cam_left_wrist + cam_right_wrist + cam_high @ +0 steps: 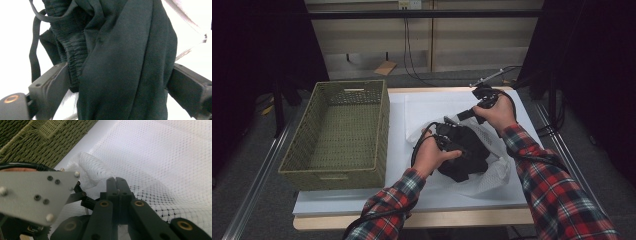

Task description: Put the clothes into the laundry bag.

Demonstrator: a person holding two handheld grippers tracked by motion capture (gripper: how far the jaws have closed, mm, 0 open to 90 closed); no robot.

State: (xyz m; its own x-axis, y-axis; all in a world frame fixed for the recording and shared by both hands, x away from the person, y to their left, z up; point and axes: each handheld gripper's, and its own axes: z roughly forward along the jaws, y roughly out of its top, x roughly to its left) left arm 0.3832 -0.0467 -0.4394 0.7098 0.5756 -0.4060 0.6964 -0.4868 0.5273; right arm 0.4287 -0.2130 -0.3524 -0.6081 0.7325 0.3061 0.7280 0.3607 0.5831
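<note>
Gripping, left gripper [460,151]: jaws spread wide around the black garment [125,65], lower centre of the high view; whether the pads press it I cannot tell.
Black garment: bunched on the white mesh laundry bag [494,172], centre right.
Right gripper [462,115]: clenched on the bag's mesh edge, just above the garment.
Green wicker basket [337,172]: left half of the white table [362,200].

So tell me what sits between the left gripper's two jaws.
A bunched black garment fills the gap between the wide-set jaws of the left gripper, seen in the left gripper view.
</note>
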